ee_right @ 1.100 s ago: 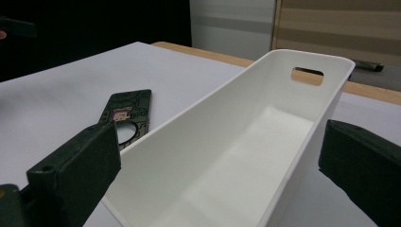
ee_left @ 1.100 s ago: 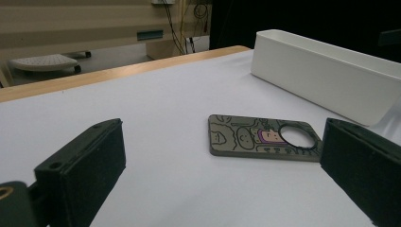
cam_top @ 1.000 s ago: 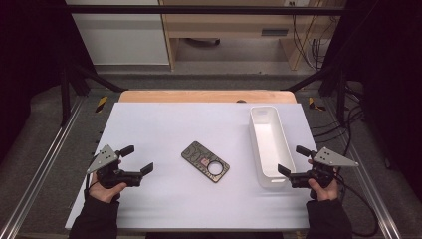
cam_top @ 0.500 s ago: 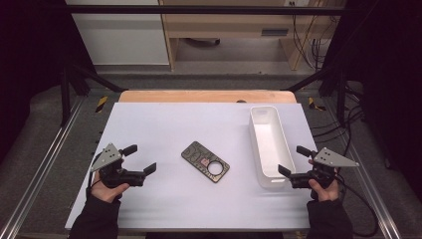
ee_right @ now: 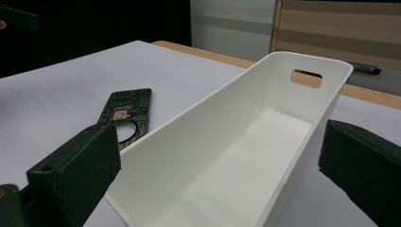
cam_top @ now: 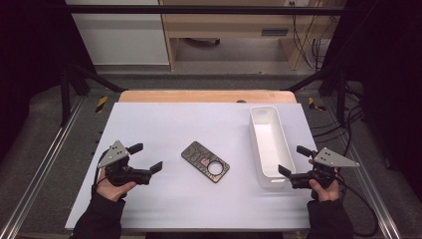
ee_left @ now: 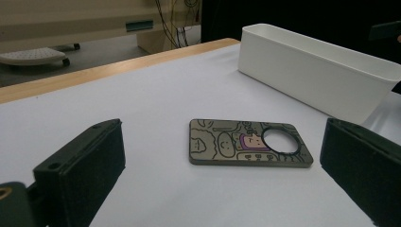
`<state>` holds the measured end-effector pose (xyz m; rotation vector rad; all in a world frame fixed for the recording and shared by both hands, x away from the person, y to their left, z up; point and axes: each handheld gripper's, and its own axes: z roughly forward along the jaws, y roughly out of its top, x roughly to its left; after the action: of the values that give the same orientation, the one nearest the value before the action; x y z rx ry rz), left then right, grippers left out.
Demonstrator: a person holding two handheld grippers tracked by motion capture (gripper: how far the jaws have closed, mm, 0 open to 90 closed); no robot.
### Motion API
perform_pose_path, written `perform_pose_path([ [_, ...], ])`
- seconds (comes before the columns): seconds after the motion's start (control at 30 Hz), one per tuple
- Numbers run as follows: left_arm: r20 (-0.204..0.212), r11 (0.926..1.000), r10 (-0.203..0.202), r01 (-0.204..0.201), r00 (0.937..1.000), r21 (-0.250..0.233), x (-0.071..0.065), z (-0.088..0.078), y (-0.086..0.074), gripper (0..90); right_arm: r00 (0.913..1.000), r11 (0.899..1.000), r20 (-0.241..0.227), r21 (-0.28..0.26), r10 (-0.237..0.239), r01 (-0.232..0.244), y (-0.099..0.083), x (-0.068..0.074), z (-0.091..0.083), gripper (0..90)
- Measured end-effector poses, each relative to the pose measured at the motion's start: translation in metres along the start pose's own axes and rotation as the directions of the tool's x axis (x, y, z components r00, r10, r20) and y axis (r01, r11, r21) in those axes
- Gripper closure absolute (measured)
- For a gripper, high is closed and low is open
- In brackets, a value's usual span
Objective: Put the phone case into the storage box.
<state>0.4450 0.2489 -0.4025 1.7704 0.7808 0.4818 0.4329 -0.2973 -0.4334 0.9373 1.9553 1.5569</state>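
High view: a person's hands hold two grippers low over a white table (cam_top: 164, 119).
Left gripper (cam_top: 147, 158): jaws apart, holding nothing, near the table's left front, pointed toward the phone case.
Phone case (cam_top: 205, 161): dark, printed with cartoon figures and pierced by a round hole, lying flat mid-table, well apart from both grippers.
Left gripper view: the case lies ahead between the spread jaws, untouched.
Right gripper (cam_top: 294, 160): jaws apart, just beside the near end of the bin; contact is hard to judge.
Bin (cam_top: 261, 149): long, white, apparently empty, right of the case.
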Motion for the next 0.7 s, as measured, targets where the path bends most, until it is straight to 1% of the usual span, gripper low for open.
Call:
perform_pose_path([
  [0.1, -0.006, 0.9999, 0.008, -0.008, 1.0000, 0.010, -0.003, 0.003, 0.002, 0.3, 1.0000, 1.000, 0.002, -0.001, 0.001, -0.001, 0.000, 0.000, -0.001, 0.2],
  [0.3, -0.003, 0.9999, 0.007, -0.007, 1.0000, 0.013, -0.008, 0.005, 0.007, 0.5, 1.0000, 1.000, 0.002, -0.003, 0.002, -0.002, 0.001, 0.000, -0.001, 0.2],
  [0.33, -0.005, 0.9998, 0.006, -0.006, 1.0000, 0.021, -0.010, 0.007, 0.009, 0.6, 1.0000, 1.000, 0.000, -0.002, 0.001, -0.001, 0.001, 0.000, -0.001, 0.3],
  [0.47, 0.005, 0.9998, 0.005, -0.005, 1.0000, 0.021, -0.014, 0.010, 0.014, 0.7, 1.0000, 1.000, 0.000, 0.000, -0.001, 0.001, 0.001, 0.001, 0.000, 0.2],
  [0.7, 0.013, 0.9994, 0.020, -0.021, 0.9997, 0.028, -0.020, 0.016, 0.020, 0.7, 1.0000, 1.000, 0.003, -0.002, -0.002, 0.002, 0.001, 0.001, -0.001, 0.2],
])
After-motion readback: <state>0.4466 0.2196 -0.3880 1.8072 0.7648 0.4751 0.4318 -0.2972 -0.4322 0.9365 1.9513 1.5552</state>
